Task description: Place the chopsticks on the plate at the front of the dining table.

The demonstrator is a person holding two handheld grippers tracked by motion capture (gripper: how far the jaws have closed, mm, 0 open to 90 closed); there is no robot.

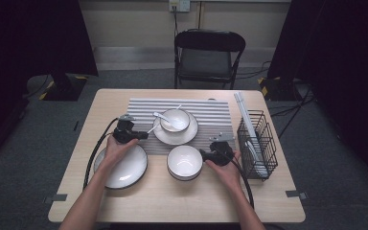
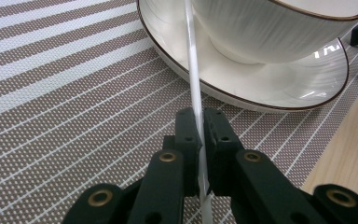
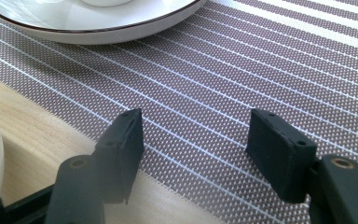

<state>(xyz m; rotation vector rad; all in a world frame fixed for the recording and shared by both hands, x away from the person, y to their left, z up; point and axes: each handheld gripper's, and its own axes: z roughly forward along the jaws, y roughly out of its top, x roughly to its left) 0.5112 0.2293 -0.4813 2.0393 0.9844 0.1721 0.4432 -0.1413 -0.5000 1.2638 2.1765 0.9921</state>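
Pinched shut, my left gripper (image 2: 199, 140) clamps a thin white chopstick (image 2: 192, 70); my right gripper (image 3: 196, 144) gapes empty. That slick stick may pivot and slip.

Prob. lab: blackout curtains (image 1: 33, 38), floor tape (image 1: 56, 197)

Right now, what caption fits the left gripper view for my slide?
Left gripper pinching a thin white stick above the striped mat, beside a bowl on its plate.

On the worktop (image 1: 172, 201) a placemat (image 1: 211, 115) carries a saucer (image 1: 165, 136) holding a bowl (image 1: 175, 120); a rack (image 1: 256, 143) stands right.
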